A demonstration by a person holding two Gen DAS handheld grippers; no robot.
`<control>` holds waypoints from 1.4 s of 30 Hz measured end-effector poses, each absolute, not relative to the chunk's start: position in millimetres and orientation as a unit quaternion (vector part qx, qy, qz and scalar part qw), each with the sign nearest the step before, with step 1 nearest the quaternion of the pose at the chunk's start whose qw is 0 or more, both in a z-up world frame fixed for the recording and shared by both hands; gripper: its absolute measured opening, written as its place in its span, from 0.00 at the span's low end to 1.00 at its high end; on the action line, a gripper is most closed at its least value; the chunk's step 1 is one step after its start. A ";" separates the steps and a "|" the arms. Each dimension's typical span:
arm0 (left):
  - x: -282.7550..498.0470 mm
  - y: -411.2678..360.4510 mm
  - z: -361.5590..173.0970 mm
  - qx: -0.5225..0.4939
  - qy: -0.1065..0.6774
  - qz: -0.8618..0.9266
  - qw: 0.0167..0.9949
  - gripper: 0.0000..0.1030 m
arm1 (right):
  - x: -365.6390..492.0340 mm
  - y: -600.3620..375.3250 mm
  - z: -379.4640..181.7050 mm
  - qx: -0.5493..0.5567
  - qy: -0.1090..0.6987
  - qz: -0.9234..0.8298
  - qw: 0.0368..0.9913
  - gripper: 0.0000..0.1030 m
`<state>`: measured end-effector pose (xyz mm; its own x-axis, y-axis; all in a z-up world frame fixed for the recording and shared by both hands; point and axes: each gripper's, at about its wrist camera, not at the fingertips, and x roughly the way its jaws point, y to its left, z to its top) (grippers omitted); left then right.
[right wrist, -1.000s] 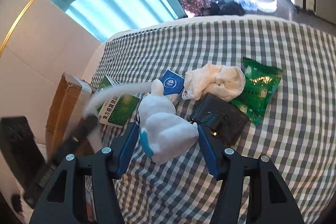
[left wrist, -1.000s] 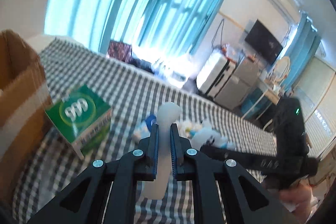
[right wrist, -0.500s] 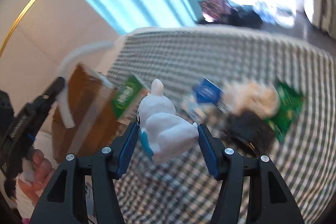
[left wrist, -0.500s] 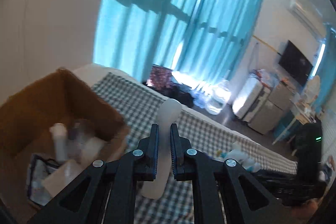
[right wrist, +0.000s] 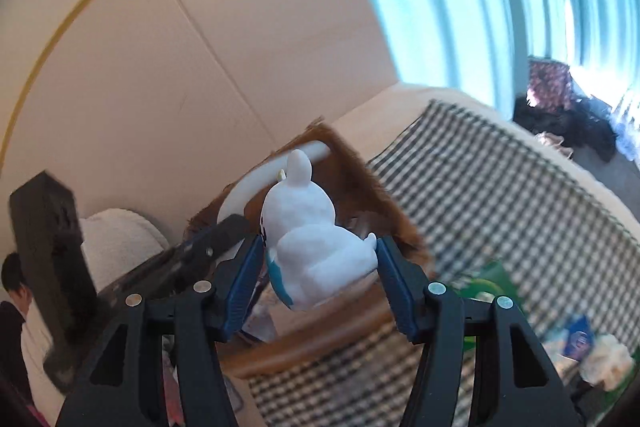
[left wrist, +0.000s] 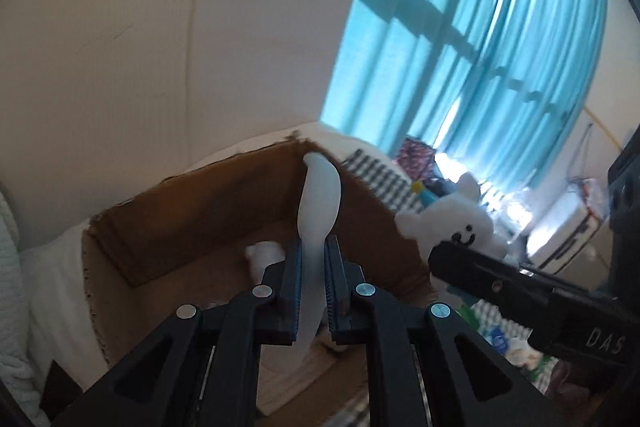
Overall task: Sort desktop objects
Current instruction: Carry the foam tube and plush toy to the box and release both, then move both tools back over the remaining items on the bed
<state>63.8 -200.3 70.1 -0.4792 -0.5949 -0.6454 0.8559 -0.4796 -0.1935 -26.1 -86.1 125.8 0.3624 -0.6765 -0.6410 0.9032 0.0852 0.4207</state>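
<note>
My left gripper [left wrist: 313,259] is shut on a long white shoehorn [left wrist: 318,203] and holds it over the open cardboard box [left wrist: 192,219]. My right gripper [right wrist: 320,263] is shut on a white plush bunny [right wrist: 308,231] and holds it above the box's near rim [right wrist: 400,223]. The bunny [left wrist: 456,227] also shows in the left wrist view, at the box's right side. The shoehorn [right wrist: 256,183] shows in the right wrist view behind the bunny. Several white items lie inside the box [left wrist: 264,255].
The box stands at the end of a black-and-white checked cover [right wrist: 500,195]. A green box [right wrist: 484,283], a blue packet [right wrist: 576,341] and a cream cloth [right wrist: 608,359] lie on it at lower right. A cream wall [left wrist: 160,27] and white cushion [right wrist: 116,239] are behind.
Both grippers have swung left from the checked cover to the cardboard box, carrying the shoehorn and the bunny. The box now fills the middle of both views.
</note>
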 end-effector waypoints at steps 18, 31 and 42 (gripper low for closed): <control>17.5 -130.5 65.2 0.251 0.206 -0.875 0.360 1.00 | -143.8 8.1 109.3 0.396 0.116 -0.711 0.569 0.87; -56.1 -34.8 2.6 0.365 0.093 -0.889 0.258 1.00 | -196.2 124.7 43.6 0.393 0.130 -0.788 0.456 0.87; -67.3 -45.1 -35.4 0.392 0.125 -0.871 0.270 1.00 | -193.3 124.2 19.6 0.398 0.172 -0.791 0.431 0.87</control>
<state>-67.3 -45.1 -35.4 -0.5473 -0.3727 -0.7494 0.5683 -0.8228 -0.0058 -193.3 124.2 19.6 -0.3115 -0.5451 -0.7783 0.8184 -0.5701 0.0717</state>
